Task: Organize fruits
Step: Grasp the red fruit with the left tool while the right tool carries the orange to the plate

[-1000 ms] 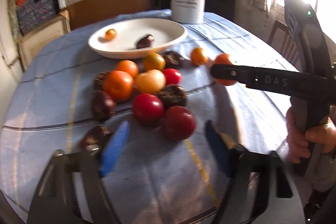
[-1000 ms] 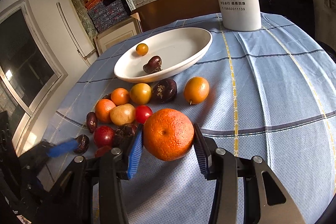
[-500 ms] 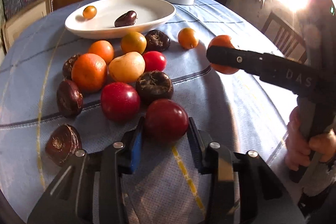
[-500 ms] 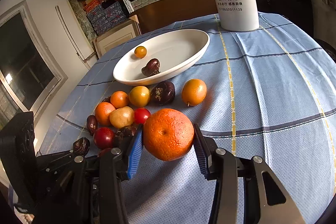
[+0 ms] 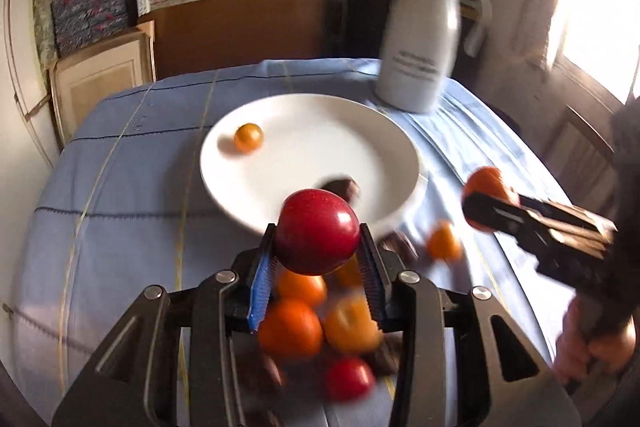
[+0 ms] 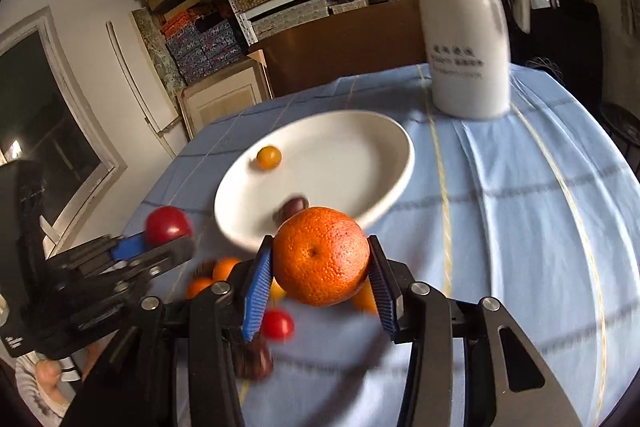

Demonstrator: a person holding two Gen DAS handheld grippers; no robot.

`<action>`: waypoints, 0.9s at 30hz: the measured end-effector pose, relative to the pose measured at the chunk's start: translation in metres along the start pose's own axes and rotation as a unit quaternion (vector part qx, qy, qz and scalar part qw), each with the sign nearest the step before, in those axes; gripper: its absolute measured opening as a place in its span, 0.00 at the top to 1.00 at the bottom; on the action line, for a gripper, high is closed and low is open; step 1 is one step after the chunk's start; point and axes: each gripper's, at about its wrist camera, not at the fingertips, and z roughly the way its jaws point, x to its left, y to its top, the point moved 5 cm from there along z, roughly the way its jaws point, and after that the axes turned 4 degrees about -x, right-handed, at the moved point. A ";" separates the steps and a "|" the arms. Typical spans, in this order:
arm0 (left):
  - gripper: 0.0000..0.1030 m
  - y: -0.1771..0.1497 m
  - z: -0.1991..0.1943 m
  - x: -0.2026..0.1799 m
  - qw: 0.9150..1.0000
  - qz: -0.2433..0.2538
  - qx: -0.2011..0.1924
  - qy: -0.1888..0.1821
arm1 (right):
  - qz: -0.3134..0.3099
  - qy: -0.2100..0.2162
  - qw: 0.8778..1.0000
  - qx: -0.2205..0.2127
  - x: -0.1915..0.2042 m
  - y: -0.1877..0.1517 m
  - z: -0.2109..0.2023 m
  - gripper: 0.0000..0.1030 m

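Note:
My left gripper (image 5: 318, 247) is shut on a red apple (image 5: 316, 231) and holds it in the air above the loose fruit, just short of the white plate (image 5: 304, 131). My right gripper (image 6: 320, 269) is shut on a large orange (image 6: 321, 255), also lifted near the plate's (image 6: 360, 131) front rim. The plate holds a small orange fruit (image 5: 248, 137) and a dark brown fruit (image 5: 340, 187). Each gripper shows in the other's view, the right with its orange (image 5: 486, 187), the left with its apple (image 6: 167, 225).
Several oranges, red and dark fruits lie blurred on the blue tablecloth (image 5: 120, 187) below the grippers, such as one orange (image 5: 290, 333). A white thermos jug (image 6: 466, 43) stands behind the plate. Shelves and a cabinet lie beyond the table.
My left gripper closed on the red apple, lifted it and moved toward the plate. My right gripper rose and moved forward with the orange still held.

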 end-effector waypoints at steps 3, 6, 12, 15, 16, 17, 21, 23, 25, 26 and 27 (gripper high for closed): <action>0.63 0.010 0.041 0.014 0.999 -0.025 0.030 -0.001 | 0.004 -0.005 1.000 0.014 -0.001 0.016 0.036 0.55; 0.63 0.008 0.073 0.023 0.998 -0.039 0.058 0.002 | 0.009 -0.012 0.999 0.036 -0.006 0.021 0.074 0.55; 0.28 0.008 0.072 0.029 0.999 -0.032 0.033 0.012 | 0.033 -0.005 0.999 0.028 -0.018 0.023 0.086 0.53; 0.26 0.008 0.055 0.030 0.999 -0.033 0.014 0.018 | 0.031 -0.006 0.999 0.005 -0.018 0.028 0.069 0.53; 0.26 0.007 0.047 0.031 0.999 -0.033 0.009 0.018 | 0.029 -0.005 1.000 -0.002 -0.018 0.028 0.062 0.52; 0.26 0.005 0.039 0.033 0.999 -0.033 0.003 0.022 | 0.024 -0.007 1.000 -0.010 -0.017 0.027 0.053 0.50; 0.24 -0.013 0.006 0.049 0.998 -0.043 -0.017 0.048 | 0.012 -0.016 0.999 -0.032 -0.018 0.010 0.024 0.43; 0.24 -0.029 -0.010 0.060 0.996 -0.055 -0.017 0.062 | 0.011 -0.019 0.999 -0.026 -0.020 -0.002 0.017 0.40; 0.22 -0.050 -0.026 0.069 0.995 -0.068 -0.013 0.070 | 0.013 -0.024 0.999 -0.017 -0.024 -0.017 0.011 0.38; 0.14 -0.060 -0.032 0.071 0.995 -0.073 -0.009 0.074 | 0.015 -0.026 0.999 -0.014 -0.025 -0.021 0.008 0.36; 0.08 -0.072 -0.040 0.073 0.994 -0.076 -0.007 0.082 | 0.018 -0.026 0.999 -0.014 -0.027 -0.025 0.005 0.35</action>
